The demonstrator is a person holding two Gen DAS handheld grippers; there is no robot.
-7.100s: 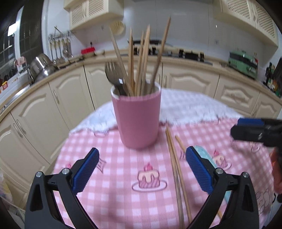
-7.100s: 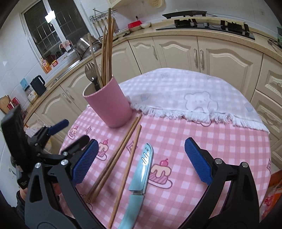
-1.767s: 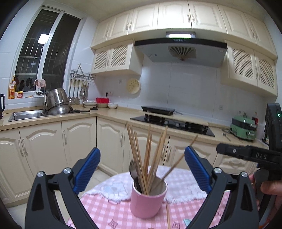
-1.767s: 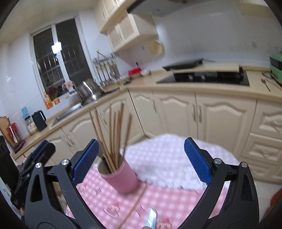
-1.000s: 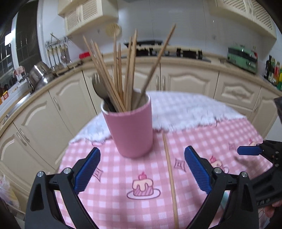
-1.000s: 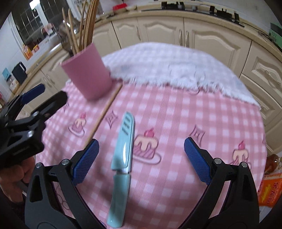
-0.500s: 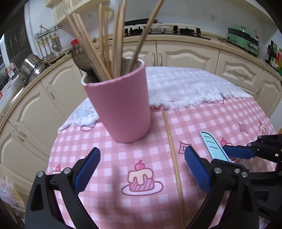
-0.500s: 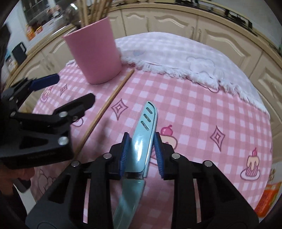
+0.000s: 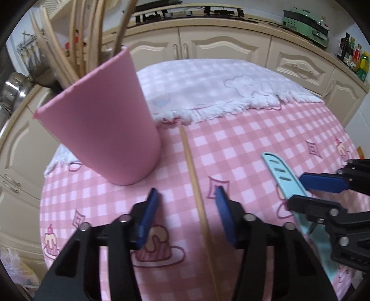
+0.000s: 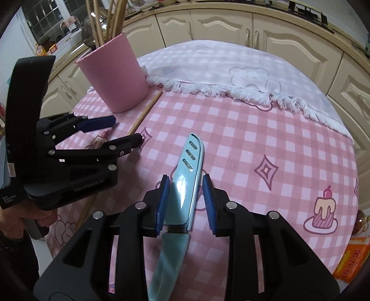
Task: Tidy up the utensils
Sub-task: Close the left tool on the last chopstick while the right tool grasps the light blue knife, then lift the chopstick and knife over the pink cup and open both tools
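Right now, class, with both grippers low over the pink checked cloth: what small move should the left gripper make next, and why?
Probably finish closing. The left gripper, its jaws just closing, straddles the lone wooden chopstick lying flat beside the pink cup, but its pads do not yet touch it.

**Around your work area**

You have a pink checked tablecloth [image 10: 266,129] with cake prints under a white fringed cloth [image 10: 226,69] — bear motif. Behind it runs a row of cream cabinets [image 9: 222,44] beneath the countertop [image 9: 261,18]. On that counter sits a green appliance [image 9: 305,20]; bottles [image 9: 353,60] stand at your far right — labels unreadable.
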